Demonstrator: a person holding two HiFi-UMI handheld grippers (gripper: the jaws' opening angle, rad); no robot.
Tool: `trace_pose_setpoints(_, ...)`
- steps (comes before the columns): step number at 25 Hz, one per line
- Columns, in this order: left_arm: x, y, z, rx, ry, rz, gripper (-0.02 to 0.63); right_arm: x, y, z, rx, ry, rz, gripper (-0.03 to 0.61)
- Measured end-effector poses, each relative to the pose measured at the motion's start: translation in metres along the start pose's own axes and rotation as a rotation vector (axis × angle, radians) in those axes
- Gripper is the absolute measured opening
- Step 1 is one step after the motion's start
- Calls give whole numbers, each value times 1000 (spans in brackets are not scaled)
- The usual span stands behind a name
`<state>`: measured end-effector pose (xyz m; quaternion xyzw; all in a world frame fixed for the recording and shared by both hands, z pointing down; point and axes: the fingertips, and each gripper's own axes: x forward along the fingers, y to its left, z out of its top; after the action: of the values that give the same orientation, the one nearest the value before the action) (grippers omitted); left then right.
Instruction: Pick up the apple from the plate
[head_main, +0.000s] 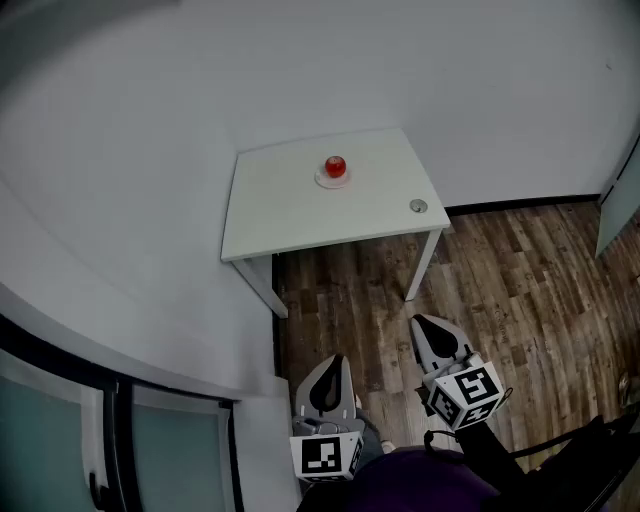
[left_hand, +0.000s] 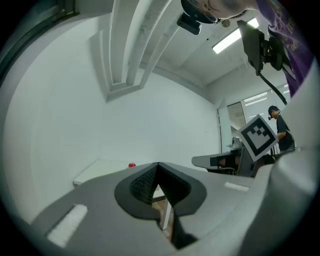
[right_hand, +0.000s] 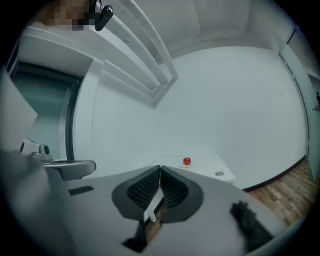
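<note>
A red apple (head_main: 335, 166) rests on a small white plate (head_main: 333, 182) near the far middle of a white table (head_main: 290, 215). It shows small and distant as the apple (right_hand: 186, 161) in the right gripper view and the apple (left_hand: 131, 165) in the left gripper view. My left gripper (head_main: 330, 362) and right gripper (head_main: 425, 325) hang over the wooden floor, well short of the table. Both are shut with nothing between the jaws.
A small round metal disc (head_main: 418, 206) lies near the table's right edge. The table stands in a corner against white walls. Wood floor (head_main: 520, 290) spreads to the right. A glass door (head_main: 60, 430) is at the lower left. A person (left_hand: 280, 127) stands far off.
</note>
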<state>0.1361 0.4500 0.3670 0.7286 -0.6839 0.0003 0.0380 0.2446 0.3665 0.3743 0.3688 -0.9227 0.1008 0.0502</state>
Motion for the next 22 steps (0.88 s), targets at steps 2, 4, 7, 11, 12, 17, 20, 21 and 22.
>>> trace_pose_setpoints(2, 10, 10, 6, 5, -6, -5, 6, 13, -1, 4, 2, 2, -3, 11)
trace_pose_setpoints(4, 25, 21, 11, 6, -8, -13, 6, 31, -4, 9, 7, 4, -7, 11)
trace_pose_setpoints(7, 56, 48, 12, 1, 7, -23, 6, 73, -9, 17, 12, 7, -10, 11)
trace_pose_setpoints(11, 84, 79, 13, -2, 0, -34, 6, 116, -8, 20, 8, 9, -15, 11)
trace_pose_setpoints(12, 89, 85, 14, -7, 0, -38, 6, 124, -8, 20, 7, 12, -18, 11)
trace_pose_setpoints(17, 111, 109, 9, -29, 18, -52, 6, 154, -12, 20, 10, 37, -31, 11)
trace_pose_setpoints(20, 119, 121, 4, -36, 28, -56, 6, 169, -14, 17, 8, 46, -42, 11)
trace_pose_setpoints(21, 122, 124, 3, -43, 34, -55, 6, 173, -15, 17, 8, 48, -45, 11)
trace_pose_setpoints(22, 125, 127, 1, -46, 37, -53, 6, 176, -16, 16, 10, 51, -46, 11)
